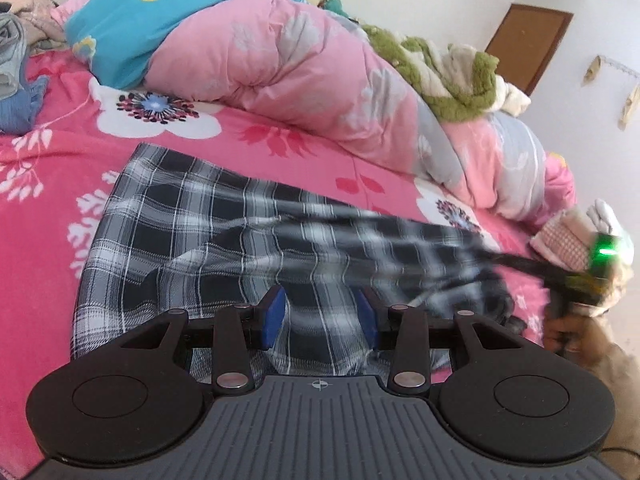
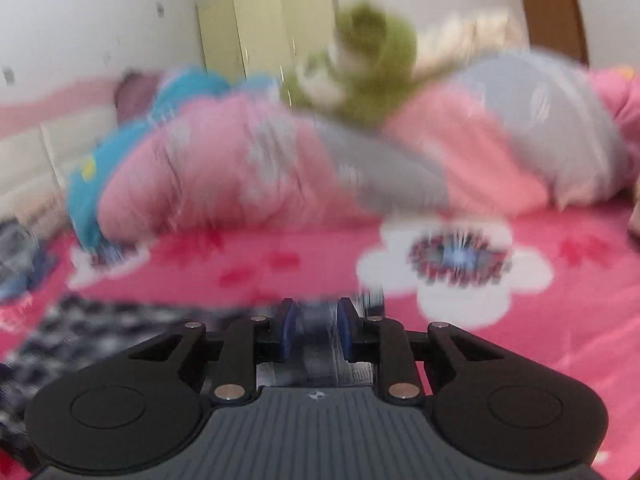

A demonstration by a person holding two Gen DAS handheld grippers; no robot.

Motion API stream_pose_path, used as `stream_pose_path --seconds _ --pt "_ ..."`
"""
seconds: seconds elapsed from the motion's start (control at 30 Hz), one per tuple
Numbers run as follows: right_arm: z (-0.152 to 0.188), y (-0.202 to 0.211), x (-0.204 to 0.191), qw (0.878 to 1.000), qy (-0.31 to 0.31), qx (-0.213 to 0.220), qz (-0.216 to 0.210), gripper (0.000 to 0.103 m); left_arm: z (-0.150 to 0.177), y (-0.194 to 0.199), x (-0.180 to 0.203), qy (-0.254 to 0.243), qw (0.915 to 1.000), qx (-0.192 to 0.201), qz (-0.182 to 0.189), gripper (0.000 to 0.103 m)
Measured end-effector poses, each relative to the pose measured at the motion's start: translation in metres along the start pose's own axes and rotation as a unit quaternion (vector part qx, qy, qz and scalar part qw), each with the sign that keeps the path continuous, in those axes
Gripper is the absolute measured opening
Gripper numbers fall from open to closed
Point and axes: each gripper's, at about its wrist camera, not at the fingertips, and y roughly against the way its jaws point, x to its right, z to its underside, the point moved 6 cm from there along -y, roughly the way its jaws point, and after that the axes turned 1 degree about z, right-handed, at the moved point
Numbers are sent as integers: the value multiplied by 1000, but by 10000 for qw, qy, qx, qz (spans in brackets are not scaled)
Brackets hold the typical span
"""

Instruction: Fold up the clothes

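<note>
A black-and-white plaid garment [image 1: 192, 232] lies on the pink floral bedsheet [image 1: 48, 184]. My left gripper [image 1: 321, 316] sits over its near edge, and a bunched fold of the plaid fills the gap between the blue pads [image 1: 274, 316]. The cloth stretches, blurred, to the right, where my right gripper with a green light [image 1: 602, 256] is held by a gloved hand [image 1: 600, 216]. In the right wrist view, which is motion-blurred, my right gripper [image 2: 316, 326] is shut on a strip of the plaid garment [image 2: 100, 332], with the rest trailing lower left.
A heaped pink and grey quilt [image 1: 304, 64] with a blue cover [image 1: 132, 28] runs along the far side of the bed. A green and cream fleece [image 1: 448, 72] lies on top. Crumpled grey and blue clothes [image 1: 16, 80] sit at the far left. A brown door [image 1: 528, 44] is in the wall.
</note>
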Motion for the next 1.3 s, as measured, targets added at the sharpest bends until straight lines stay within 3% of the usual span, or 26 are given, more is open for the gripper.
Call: stream_pose_path --seconds 0.07,0.2,0.37,0.47,0.6,0.7,0.73,0.87,0.97,1.03,1.17,1.3 --pt "12 -19 10 9995 -240 -188 11 23 0 6 2 -168 9998 49 -101 39" --pt "-2 13 12 9977 -674 27 -37 22 -4 24 -5 -182 9992 263 -239 39" --pt "-16 77 -28 9974 -289 526 -412 23 -2 44 -18 41 9983 485 -315 39" --pt "-13 97 -61 9965 165 508 -635 23 2 50 -25 139 9981 535 -275 39" --pt "7 76 -83 9973 520 101 -516 23 5 54 -39 287 9976 594 -233 39" --pt "46 24 -73 9937 733 -850 41 23 8 58 -50 397 9970 638 -202 39" --pt "48 23 -75 9928 769 -912 120 22 8 59 -53 434 9967 653 -191 39" --pt "42 41 -89 9932 833 -790 209 24 5 61 -82 792 9935 781 -225 39" --pt "32 73 -122 9949 887 -374 -298 25 2 53 -105 1171 9902 709 -266 39" --pt "34 81 -148 9923 1005 -349 -629 27 -1 44 -113 1333 9888 623 -250 39" --pt "35 70 -187 9866 1314 -534 -807 41 -13 30 -114 1046 9918 665 -322 39" --pt "37 46 -212 9791 1700 -862 -711 43 -27 12 -114 620 9941 706 -544 39"
